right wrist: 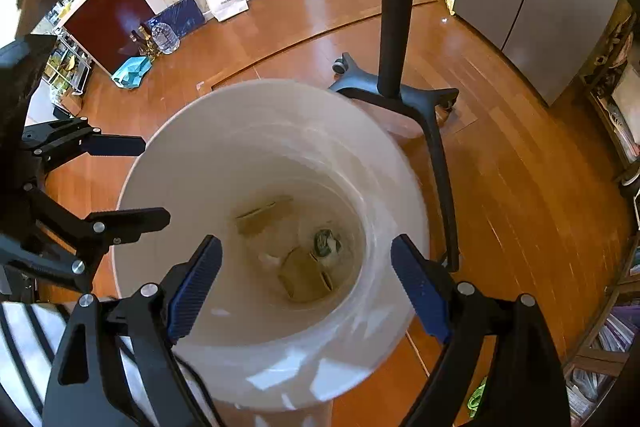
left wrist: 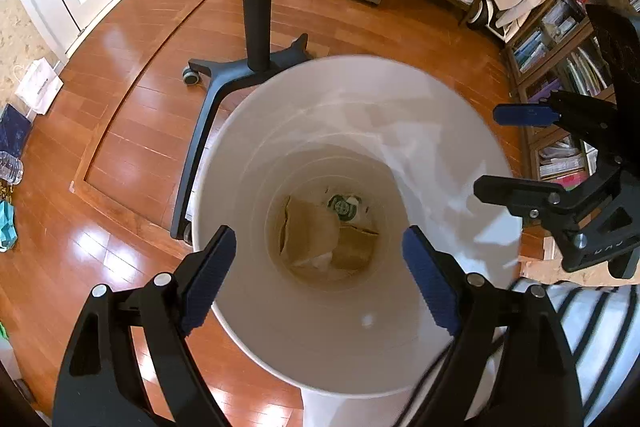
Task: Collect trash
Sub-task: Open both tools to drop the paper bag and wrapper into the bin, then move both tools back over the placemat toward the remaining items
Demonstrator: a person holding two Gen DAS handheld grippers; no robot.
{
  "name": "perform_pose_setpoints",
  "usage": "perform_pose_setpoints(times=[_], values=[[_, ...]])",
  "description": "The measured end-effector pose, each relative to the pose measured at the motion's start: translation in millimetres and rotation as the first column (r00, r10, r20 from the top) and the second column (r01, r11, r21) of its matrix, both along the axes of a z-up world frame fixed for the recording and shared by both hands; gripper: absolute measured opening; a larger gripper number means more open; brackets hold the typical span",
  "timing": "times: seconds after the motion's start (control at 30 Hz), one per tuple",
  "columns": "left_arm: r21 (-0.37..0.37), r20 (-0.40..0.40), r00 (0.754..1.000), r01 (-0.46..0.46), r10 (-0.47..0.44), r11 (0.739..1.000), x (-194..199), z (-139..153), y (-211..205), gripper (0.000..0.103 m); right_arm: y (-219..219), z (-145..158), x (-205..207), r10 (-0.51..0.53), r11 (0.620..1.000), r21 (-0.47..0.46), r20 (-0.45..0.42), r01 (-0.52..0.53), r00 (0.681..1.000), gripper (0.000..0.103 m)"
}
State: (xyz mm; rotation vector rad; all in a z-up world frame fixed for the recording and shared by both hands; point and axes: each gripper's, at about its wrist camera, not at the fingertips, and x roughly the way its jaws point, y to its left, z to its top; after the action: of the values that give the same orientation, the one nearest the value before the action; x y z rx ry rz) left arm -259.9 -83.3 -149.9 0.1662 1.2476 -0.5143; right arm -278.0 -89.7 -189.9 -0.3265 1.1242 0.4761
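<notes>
One green round logo (left wrist: 341, 205), unreadable, inside white bin (left wrist: 256, 131).

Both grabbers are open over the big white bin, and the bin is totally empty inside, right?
Not quite. Both the left gripper and the right gripper are open over the white bin, but it isn't empty. The left wrist view shows brown paper trash and a cup with a green logo at the bottom.
</notes>
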Motion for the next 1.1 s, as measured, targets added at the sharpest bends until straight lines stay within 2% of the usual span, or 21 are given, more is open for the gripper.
perform_pose_setpoints(times=[0.1, 0.2, 0.23, 0.27, 0.37, 0.47, 0.53, 0.63, 0.67, 0.73, 0.8, 0.9, 1.03, 1.1], values=[[-0.024, 0.053, 0.999, 0.013, -0.012, 1.000, -11.3, 28.3, 1.8, 0.086, -1.2, 32.0, -16.7, 0.036, 0.998, 0.040, 0.046, -0.038, 0.998, 0.085], [-0.074, 0.111, 0.993, 0.033, -0.025, 0.997, -27.9, 71.0, 2.8, 0.086, -6.2, 78.6, -40.6, 0.084, 0.989, 0.113, 0.132, -0.099, 0.988, 0.092], [-0.099, 0.145, 0.989, 0.051, -0.036, 0.994, -34.6, 91.7, 4.2, 0.088, -7.8, 94.1, -47.3, 0.098, 0.983, 0.137, 0.162, -0.120, 0.982, 0.093], [-0.112, 0.167, 0.985, 0.063, -0.043, 0.992, -39.4, 104.0, 4.3, 0.095, -9.2, 113.8, -54.6, 0.115, 0.975, 0.166, 0.197, -0.149, 0.974, 0.094], [-0.175, 0.288, 0.955, 0.118, -0.063, 0.978, -51.9, 157.8, 6.9, 0.101, -12.3, 161.5, -65.2, 0.120, 0.961, 0.199, 0.323, -0.191, 0.939, 0.099], [-0.192, 0.390, 0.920, 0.124, -0.041, 0.973, -46.2, 193.7, 9.5, 0.101, -13.8, 192.0, -53.6, 0.060, 0.978, 0.150, 0.456, -0.143, 0.888, 0.099], [-0.169, 0.457, 0.889, 0.072, 0.014, 0.983, -25.4, 208.4, 9.4, 0.101, -15.7, 199.9, -28.4, 0.002, 0.992, 0.108, 0.514, -0.067, 0.858, 0.099], [-0.144, 0.478, 0.873, -0.032, 0.098, 0.989, 12.6, 213.1, 12.8, 0.101, -20.7, 196.9, 6.8, -0.085, 0.996, 0.054, 0.536, 0.067, 0.840, 0.099], [-0.156, 0.474, 0.867, -0.088, 0.153, 0.984, 33.9, 215.8, 15.1, 0.101, -24.1, 195.4, 22.6, -0.121, 0.993, 0.055, 0.524, 0.109, 0.843, 0.099], [-0.218, 0.449, 0.867, -0.127, 0.215, 0.968, 61.0, 221.1, 18.9, 0.101, -32.7, 193.8, 43.3, -0.159, 0.987, 0.104, 0.495, 0.123, 0.854, 0.099], [-0.245, 0.434, 0.867, -0.149, 0.246, 0.958, 81.9, 224.6, 20.6, 0.101, -34.0, 190.9, 64.9, -0.188, 0.981, 0.137, 0.463, 0.139, 0.866, 0.099], [-0.223, 0.442, 0.862, -0.163, 0.249, 0.961, 109.4, 224.5, 11.4, 0.101, -32.8, 181.2, 84.7, -0.181, 0.982, 0.122, 0.444, 0.141, 0.877, 0.099], [-0.154, 0.456, 0.856, -0.191, 0.242, 0.969, 147.6, 220.5, -3.2, 0.101, -22.4, 171.3, 101.5, -0.156, 0.988, 0.061, 0.432, 0.144, 0.888, 0.099], [-0.156, 0.442, 0.860, -0.205, 0.254, 0.966, 161.2, 220.3, -2.3, 0.101, -20.4, 170.5, 106.3, -0.147, 0.989, 0.055, 0.425, 0.137, 0.893, 0.099]])
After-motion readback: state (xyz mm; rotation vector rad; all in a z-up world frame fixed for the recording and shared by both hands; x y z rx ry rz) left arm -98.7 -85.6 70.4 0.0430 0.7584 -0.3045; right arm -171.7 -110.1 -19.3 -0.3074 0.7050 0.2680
